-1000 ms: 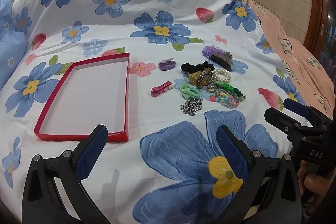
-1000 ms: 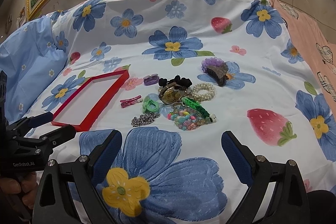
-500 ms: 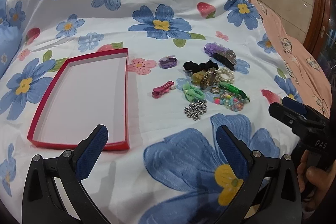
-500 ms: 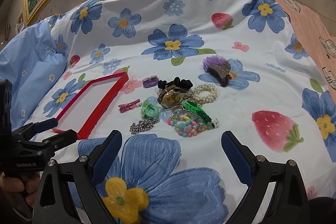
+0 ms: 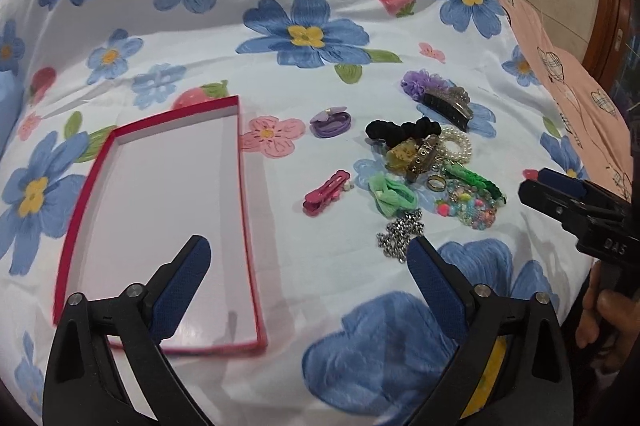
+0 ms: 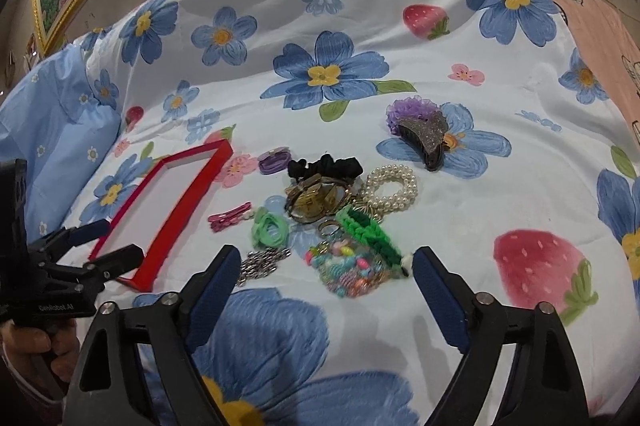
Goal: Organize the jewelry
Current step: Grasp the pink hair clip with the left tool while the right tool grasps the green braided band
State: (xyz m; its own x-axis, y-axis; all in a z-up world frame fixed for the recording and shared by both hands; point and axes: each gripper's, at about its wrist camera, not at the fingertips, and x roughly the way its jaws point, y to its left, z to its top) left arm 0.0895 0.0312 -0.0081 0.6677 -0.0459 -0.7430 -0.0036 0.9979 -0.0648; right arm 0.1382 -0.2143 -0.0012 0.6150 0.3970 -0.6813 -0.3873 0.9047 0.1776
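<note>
Both grippers hover wide apart and empty over the flowered bedspread (image 6: 480,74): the left gripper (image 5: 308,266) sits above the near end of the red tray (image 5: 246,186), the right gripper (image 6: 322,272) just short of the jewelry pile (image 6: 340,218) in the middle of the bed, right of the tray. Nothing is in the tray, so sorting looks barely begun. The danger, I'd say, is the tangle, because the silver chain (image 6: 260,264), beaded bracelet (image 6: 350,272) and green braid (image 6: 370,232) overlap, so one pinch could drag neighbours along, snag bedding, or spill pieces short of the tray.
</note>
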